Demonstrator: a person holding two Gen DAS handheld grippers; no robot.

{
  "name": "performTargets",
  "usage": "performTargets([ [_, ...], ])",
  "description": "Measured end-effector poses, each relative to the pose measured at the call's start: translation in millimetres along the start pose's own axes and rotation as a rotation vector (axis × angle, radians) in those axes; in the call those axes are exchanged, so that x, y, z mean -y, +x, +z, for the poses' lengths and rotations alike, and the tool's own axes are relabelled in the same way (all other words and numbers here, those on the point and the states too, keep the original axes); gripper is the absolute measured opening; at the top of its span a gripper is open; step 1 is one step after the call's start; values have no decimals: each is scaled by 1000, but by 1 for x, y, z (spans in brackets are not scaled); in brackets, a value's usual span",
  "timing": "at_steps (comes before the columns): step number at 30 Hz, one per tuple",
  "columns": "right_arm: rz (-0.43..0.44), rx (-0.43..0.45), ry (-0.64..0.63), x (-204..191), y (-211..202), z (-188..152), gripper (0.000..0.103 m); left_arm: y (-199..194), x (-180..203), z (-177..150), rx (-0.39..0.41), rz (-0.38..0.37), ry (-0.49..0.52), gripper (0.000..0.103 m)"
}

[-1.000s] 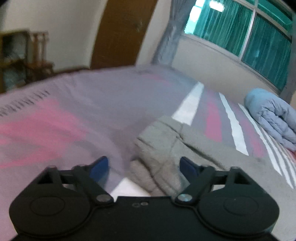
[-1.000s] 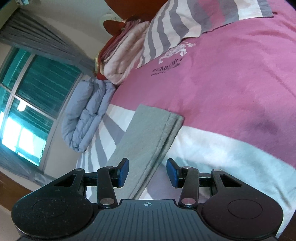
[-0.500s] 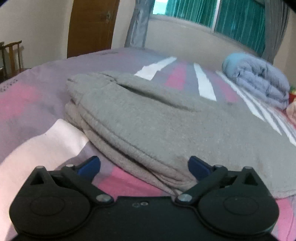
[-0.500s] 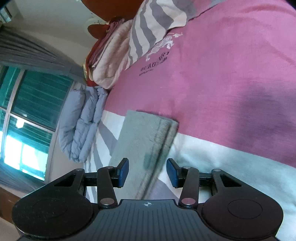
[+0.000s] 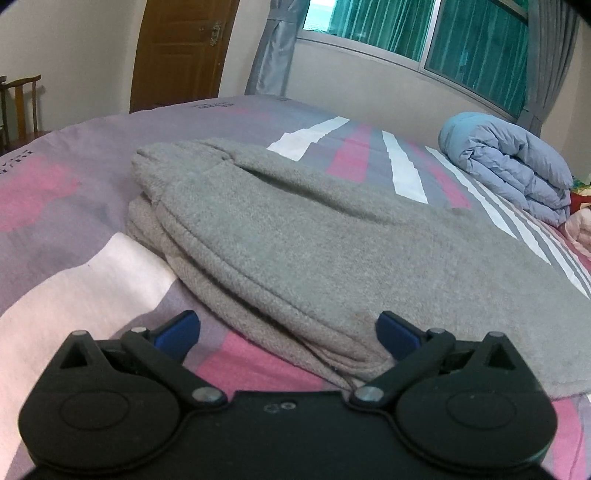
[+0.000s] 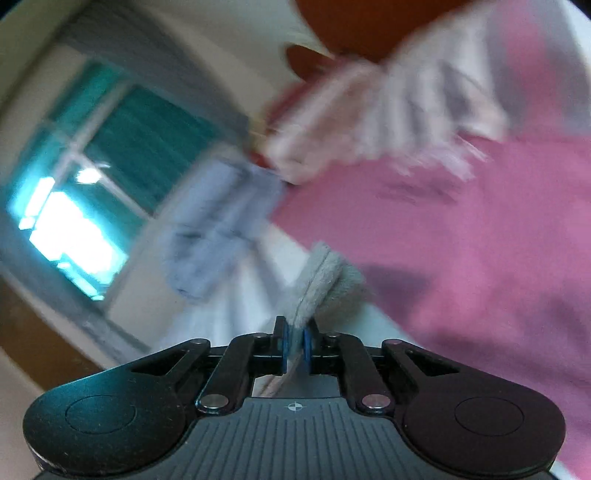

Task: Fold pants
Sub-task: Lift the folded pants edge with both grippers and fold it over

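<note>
Since the frame 0.5 s earlier, the right gripper (image 6: 294, 341) had closed from a wide spread onto the pants (image 6: 325, 275), and its view had blurred with motion. Its 2 blue pads (image 6: 282, 345) were pressed together on a layered grey edge of the pants, which rose from the jaws in a bunched fold over the bed (image 6: 480, 240).

The left gripper (image 5: 286, 330) had barely shifted and was spread wide, its fingers (image 5: 177, 330) low over the bed (image 5: 74, 277) on either side of the near edge of the pants (image 5: 314, 251), gripping nothing. In the left view the grey pants lay folded in stacked layers on the pink, white and grey sheet. A rolled blue quilt (image 5: 517, 166) sat well beyond them, near the window (image 5: 424, 26). A brown door (image 5: 181, 51) stood behind the bed.
</note>
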State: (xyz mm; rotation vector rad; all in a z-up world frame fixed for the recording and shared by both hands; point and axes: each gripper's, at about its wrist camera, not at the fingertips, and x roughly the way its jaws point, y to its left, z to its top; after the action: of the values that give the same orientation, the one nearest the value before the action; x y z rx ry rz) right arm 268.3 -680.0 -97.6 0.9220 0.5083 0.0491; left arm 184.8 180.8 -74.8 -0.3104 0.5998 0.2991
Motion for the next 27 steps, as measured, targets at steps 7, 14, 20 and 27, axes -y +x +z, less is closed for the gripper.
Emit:
performTargets([
  [7,-18,-85,123,41,11,-14,37,-1,0,0,5,1,-5,97],
  [14,3,-72,113,34,5,-21,47,-2,1,-1,12,0,-6,97],
  [20,-114,-82,25,22,28,-18,17,-2,1,-1,14,-1,-6,97],
  [27,-159,-64,-41,-1,26,-15,10,-7,-4,5,16,-29,-32,97],
])
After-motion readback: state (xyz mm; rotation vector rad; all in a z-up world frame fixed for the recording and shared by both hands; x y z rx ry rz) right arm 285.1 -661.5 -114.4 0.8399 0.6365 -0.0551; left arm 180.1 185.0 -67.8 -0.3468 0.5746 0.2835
